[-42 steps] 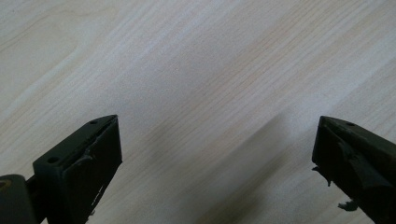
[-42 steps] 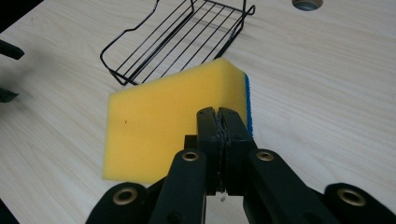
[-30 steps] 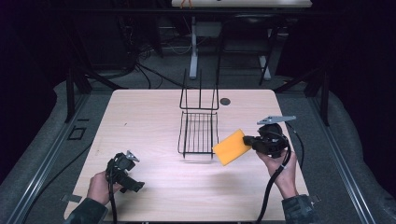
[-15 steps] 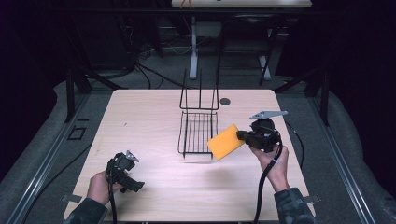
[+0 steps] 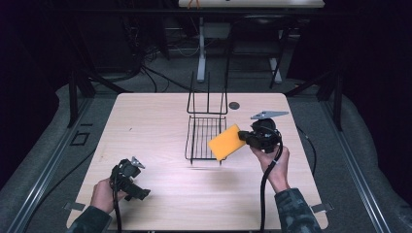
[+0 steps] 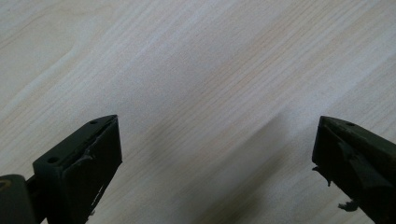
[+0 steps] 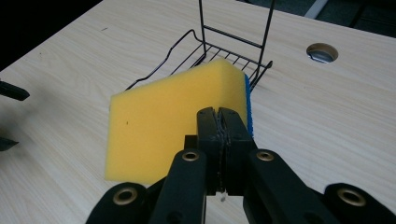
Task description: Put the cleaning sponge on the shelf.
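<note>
My right gripper (image 5: 246, 138) is shut on a yellow sponge (image 5: 226, 142) with a blue scouring face, held in the air at the right side of a black wire rack (image 5: 205, 127). In the right gripper view the two jaws (image 7: 222, 116) pinch together on the near edge of the sponge (image 7: 163, 119), and the rack (image 7: 208, 44) lies just beyond it. My left gripper (image 5: 138, 192) rests near the table's front left in the person's hand. Its jaws (image 6: 217, 154) stand wide open over bare wood with nothing between them.
The rack has a tall upright wire back at its far end. A round cable hole (image 5: 234, 105) sits in the light wooden table (image 5: 145, 126) behind and right of the rack. Dark floor and stands surround the table.
The right gripper has carried the sponge left and a little farther from the person, from beside the rack until it overlaps the rack's right edge. The left gripper has kept still.
</note>
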The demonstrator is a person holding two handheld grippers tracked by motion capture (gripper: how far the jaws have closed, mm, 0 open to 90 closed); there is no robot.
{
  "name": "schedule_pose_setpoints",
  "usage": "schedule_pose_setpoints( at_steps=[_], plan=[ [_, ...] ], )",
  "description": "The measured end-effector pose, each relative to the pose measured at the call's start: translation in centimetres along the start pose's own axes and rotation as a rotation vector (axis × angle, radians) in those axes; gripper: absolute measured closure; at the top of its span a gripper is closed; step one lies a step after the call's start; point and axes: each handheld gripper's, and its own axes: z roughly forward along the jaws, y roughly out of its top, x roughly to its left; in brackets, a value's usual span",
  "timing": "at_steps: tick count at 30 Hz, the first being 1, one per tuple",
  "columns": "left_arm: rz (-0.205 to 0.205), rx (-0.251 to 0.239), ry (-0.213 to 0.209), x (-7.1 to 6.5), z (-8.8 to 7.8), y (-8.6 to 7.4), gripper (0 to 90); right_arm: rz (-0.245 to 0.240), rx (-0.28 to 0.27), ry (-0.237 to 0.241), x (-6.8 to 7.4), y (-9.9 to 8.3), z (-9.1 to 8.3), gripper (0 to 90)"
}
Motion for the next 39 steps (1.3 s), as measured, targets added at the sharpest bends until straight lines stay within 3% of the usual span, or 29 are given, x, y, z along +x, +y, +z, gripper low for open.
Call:
schedule_pose_setpoints(
  at_steps=[13, 20, 27, 39],
  plan=[
    [0.002, 0.002, 0.000, 0.0, 0.0, 0.0, 1.4, 0.008, -0.015, 0.023, 1.0, 1.0, 2.4, 88.7],
    [0.007, 0.005, -0.003, -0.1, 0.0, 0.0, 1.4, 0.000, -0.022, 0.012, 1.8, 1.1, 3.8, 88.7],
    [0.004, 0.004, -0.002, -0.1, 0.0, 0.0, 1.4, 0.040, -0.022, 0.017, 2.1, 0.6, 5.5, 88.5],
    [0.011, 0.004, -0.003, -0.1, 0.0, 0.0, 1.4, 0.050, -0.027, -0.007, 3.2, 1.0, 7.5, 88.2]
  ],
)
